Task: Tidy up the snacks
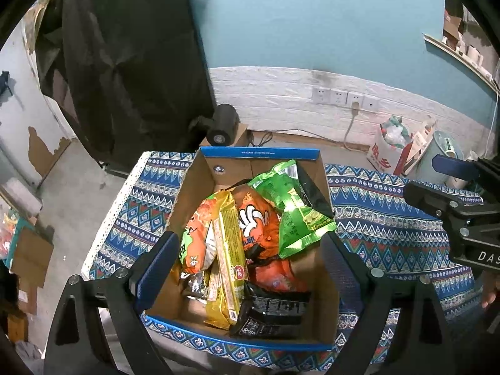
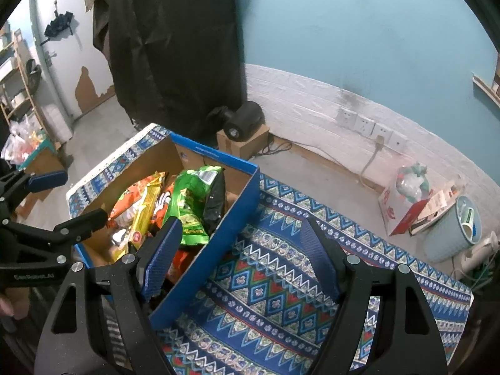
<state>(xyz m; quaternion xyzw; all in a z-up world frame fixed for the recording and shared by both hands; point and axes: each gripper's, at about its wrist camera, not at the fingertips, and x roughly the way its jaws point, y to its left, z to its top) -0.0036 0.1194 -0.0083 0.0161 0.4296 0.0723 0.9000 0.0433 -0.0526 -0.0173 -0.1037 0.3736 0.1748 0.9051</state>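
The left gripper (image 1: 247, 259) hangs over the cardboard box (image 1: 200, 187), jaws wide and holding nothing, likely poised to choose among the snack packets (image 1: 250, 234) heaped inside: orange, yellow, green and black. To the right, the right gripper (image 2: 240, 250) waits with jaws wide and empty above the bare patterned cloth (image 2: 275, 281) beside the box, probably where packets get laid out.

Surface (image 2: 281, 297): covered by blue patterned cloth (image 1: 390, 218). Directly on it: one open cardboard box (image 1: 200, 187), left of centre, holding snack packets (image 1: 259, 234).
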